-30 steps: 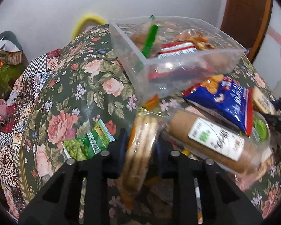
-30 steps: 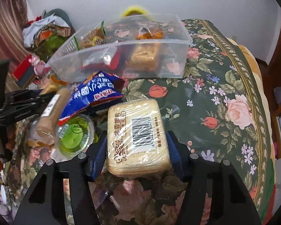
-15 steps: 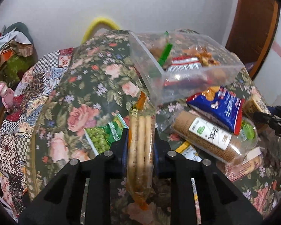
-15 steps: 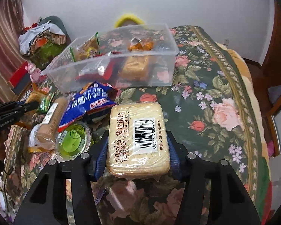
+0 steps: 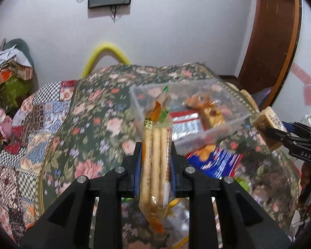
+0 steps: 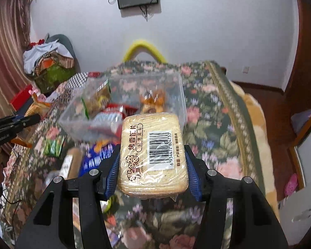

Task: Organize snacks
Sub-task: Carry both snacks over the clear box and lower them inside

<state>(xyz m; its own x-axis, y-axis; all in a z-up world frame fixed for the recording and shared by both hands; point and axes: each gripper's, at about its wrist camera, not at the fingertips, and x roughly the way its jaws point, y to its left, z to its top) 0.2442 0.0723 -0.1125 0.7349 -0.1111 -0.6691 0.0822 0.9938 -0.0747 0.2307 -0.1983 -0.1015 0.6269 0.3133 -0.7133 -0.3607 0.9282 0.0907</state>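
Your left gripper (image 5: pixel 156 164) clamps the breadstick packet (image 5: pixel 156 166), long axis pointing ahead; your right gripper (image 6: pixel 151 166) clamps the toast pack (image 6: pixel 152 155). The clear box (image 5: pixel 217 132) lies ahead of both, mid-table.

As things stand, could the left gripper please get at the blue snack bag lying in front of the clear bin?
Probably not: the left gripper is shut on the breadstick packet, so the blue snack bag beside the clear bin cannot be grasped.
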